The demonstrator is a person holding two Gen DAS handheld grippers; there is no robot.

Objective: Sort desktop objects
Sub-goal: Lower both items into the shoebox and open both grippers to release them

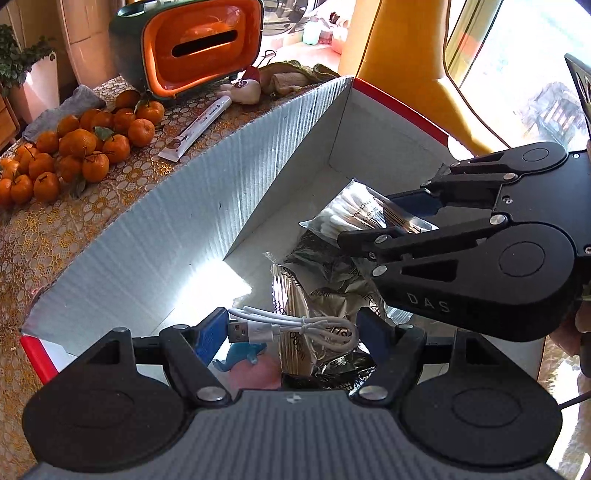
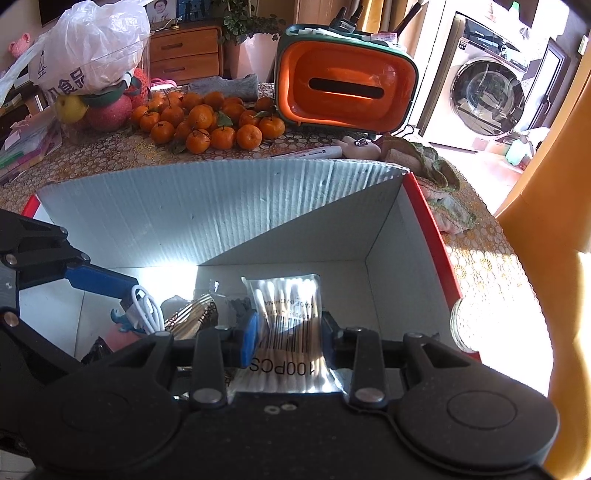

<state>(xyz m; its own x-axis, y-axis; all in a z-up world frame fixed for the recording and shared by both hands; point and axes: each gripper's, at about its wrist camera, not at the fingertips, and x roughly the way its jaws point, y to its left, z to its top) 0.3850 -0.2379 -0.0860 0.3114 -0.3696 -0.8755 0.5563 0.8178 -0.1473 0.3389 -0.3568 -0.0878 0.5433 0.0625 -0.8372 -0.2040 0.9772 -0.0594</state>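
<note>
Right tongs grip swab packet; over box

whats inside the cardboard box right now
In the box: a white USB cable, a cotton swab bag in the right gripper, foil packets, a blue toy. What lies beneath them is hidden.

Lived-in home, dining or living area. The table wore a gold floral-lace cloth and carried a loose pile of mandarins, an orange-and-green tissue box, a plastic shopping bag over an apple and a pear, and a crumpled knitted cloth. Behind stood a wooden drawer chest and a potted plant. A front-loading washing machine showed through a doorway at right. Sunlight fell across the table; yellow-orange curtain by the window.
</note>
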